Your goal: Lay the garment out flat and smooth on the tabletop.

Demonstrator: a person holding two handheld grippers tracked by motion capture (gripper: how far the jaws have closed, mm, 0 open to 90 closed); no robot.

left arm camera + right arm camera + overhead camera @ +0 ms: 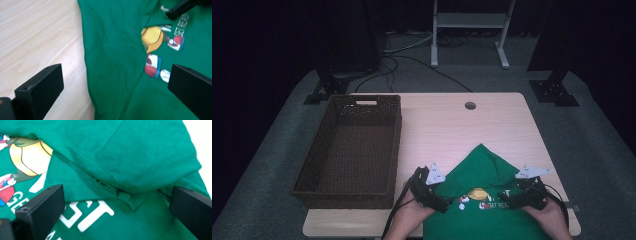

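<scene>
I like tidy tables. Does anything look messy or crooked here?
Yes: the green shirt lies rumpled, its top folded down over part of the cartoon print, and its bottom hangs off the table's near edge. The wicker basket sits straight.

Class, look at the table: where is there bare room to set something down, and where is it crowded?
Bare wood lies between the basket and the green shirt, and beyond the shirt toward the table hole. The near edge is crowded by the left gripper and right gripper.
</scene>
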